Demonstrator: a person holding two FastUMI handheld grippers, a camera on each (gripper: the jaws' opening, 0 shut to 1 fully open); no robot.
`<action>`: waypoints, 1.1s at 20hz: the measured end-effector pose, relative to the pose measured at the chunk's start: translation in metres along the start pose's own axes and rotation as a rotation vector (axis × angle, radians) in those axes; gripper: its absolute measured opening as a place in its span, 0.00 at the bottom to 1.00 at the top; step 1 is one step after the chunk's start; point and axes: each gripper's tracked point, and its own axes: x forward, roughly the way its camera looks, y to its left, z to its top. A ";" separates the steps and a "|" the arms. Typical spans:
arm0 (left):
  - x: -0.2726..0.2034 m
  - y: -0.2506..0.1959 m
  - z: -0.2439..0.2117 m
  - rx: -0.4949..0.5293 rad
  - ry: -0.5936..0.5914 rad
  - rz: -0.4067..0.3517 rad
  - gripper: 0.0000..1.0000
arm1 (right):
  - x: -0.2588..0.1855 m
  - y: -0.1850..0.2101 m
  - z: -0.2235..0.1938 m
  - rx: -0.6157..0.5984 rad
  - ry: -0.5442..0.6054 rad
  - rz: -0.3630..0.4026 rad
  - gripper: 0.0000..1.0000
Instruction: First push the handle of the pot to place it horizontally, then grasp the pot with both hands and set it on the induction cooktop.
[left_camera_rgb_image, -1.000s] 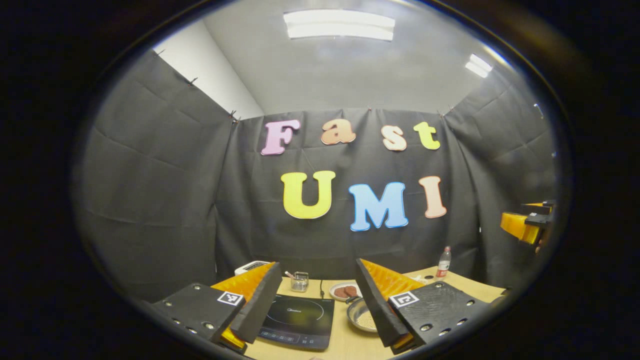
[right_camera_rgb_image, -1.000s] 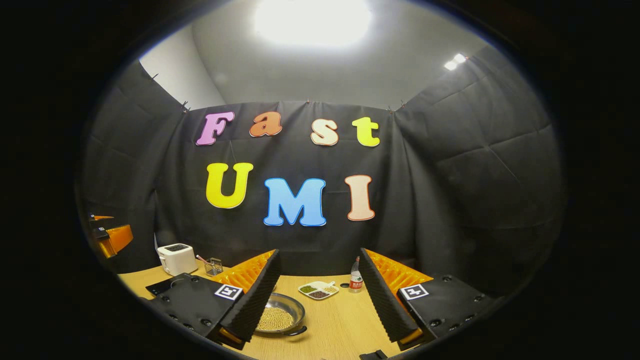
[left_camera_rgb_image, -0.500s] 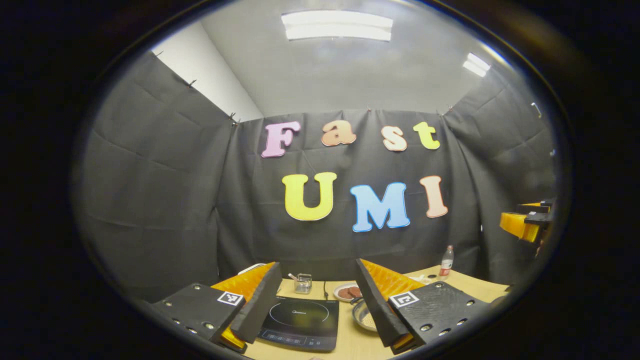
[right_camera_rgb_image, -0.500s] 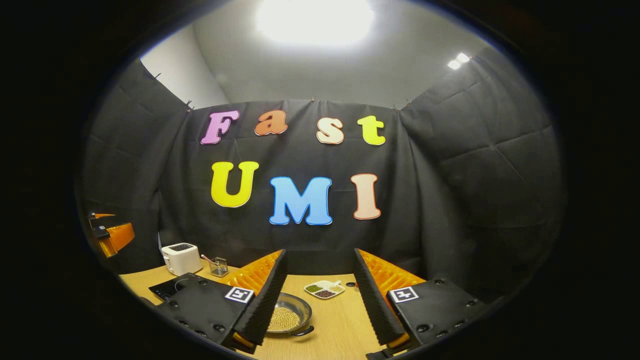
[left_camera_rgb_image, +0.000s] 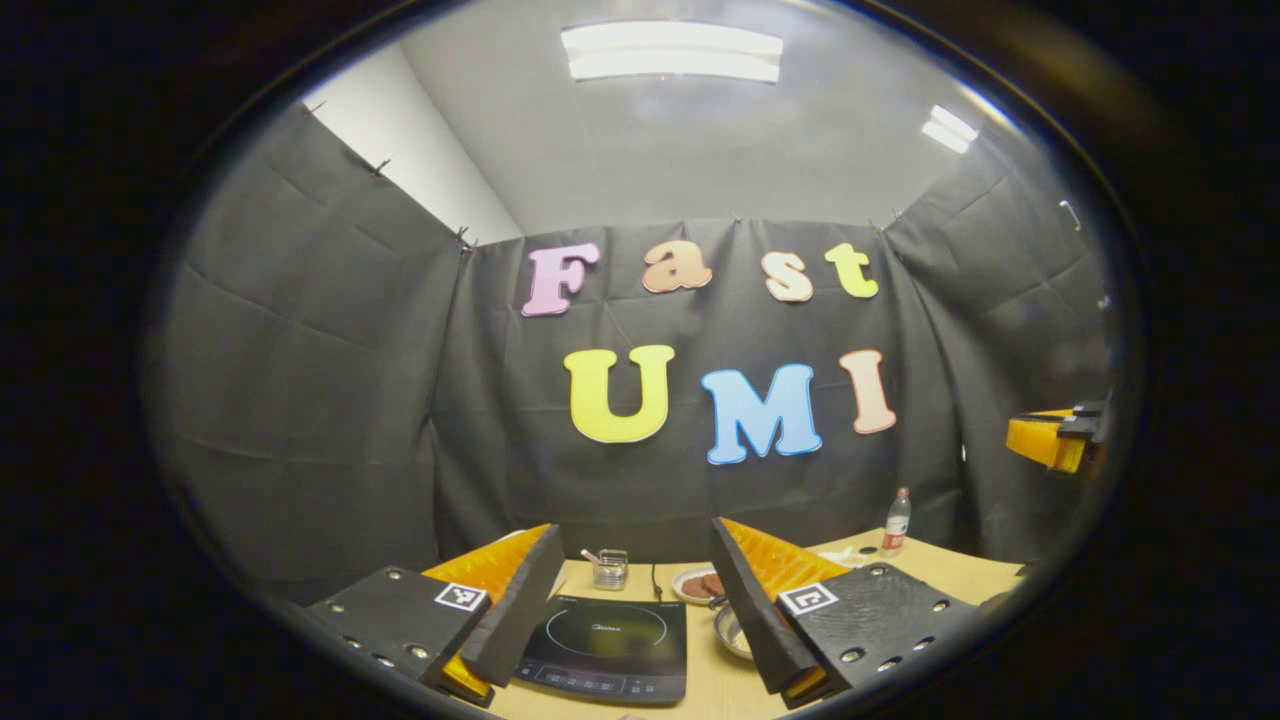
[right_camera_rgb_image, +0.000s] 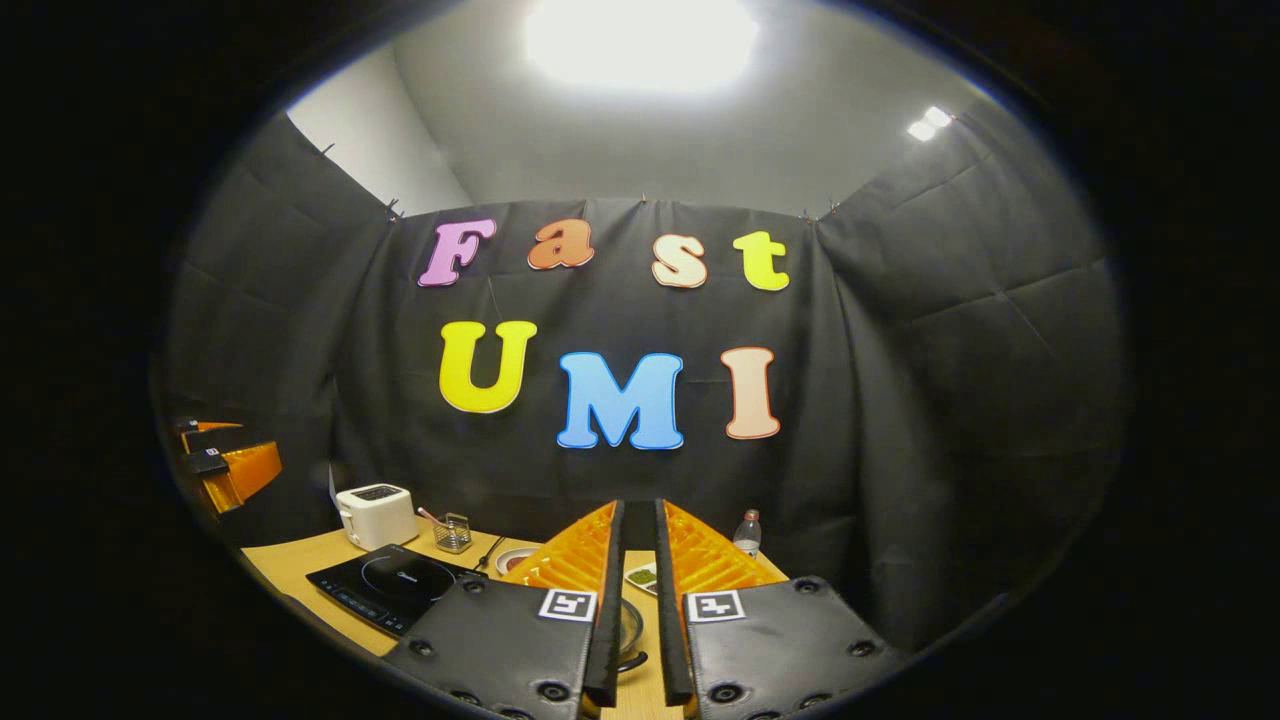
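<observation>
Left gripper (left_camera_rgb_image: 635, 610): fingers spread wide, nothing between, hanging above the table (left_camera_rgb_image: 950, 568). Induction cooktop (left_camera_rgb_image: 608, 648) sits under the gap. Right gripper (right_camera_rgb_image: 636, 610): fingers nearly pressed together, narrow slit, holding nothing. Pot (left_camera_rgb_image: 730, 632) on the table just right of the cooktop, mostly hidden; contents unclear. Small mesh basket (right_camera_rgb_image: 453, 533) behind the cooktop, near the toaster (right_camera_rgb_image: 376, 514).

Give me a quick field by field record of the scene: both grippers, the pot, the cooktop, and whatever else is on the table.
left gripper: open, above the table
right gripper: fingers nearly together, narrow gap, nothing held
pot: on the table, right of the cooktop, partly hidden
induction cooktop: flat, nothing on it
table: wooden
other items: toaster, wire basket, water bottle
</observation>
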 end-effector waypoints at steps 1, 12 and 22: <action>0.000 0.002 0.000 0.001 -0.001 -0.002 0.90 | -0.001 0.001 0.003 -0.003 -0.003 0.002 0.13; 0.014 0.015 -0.014 0.005 0.011 -0.016 0.89 | 0.016 0.048 -0.074 -0.024 0.222 0.166 0.00; 0.047 -0.001 -0.030 0.038 0.051 0.078 0.90 | 0.043 0.073 -0.178 -0.075 0.470 0.412 0.02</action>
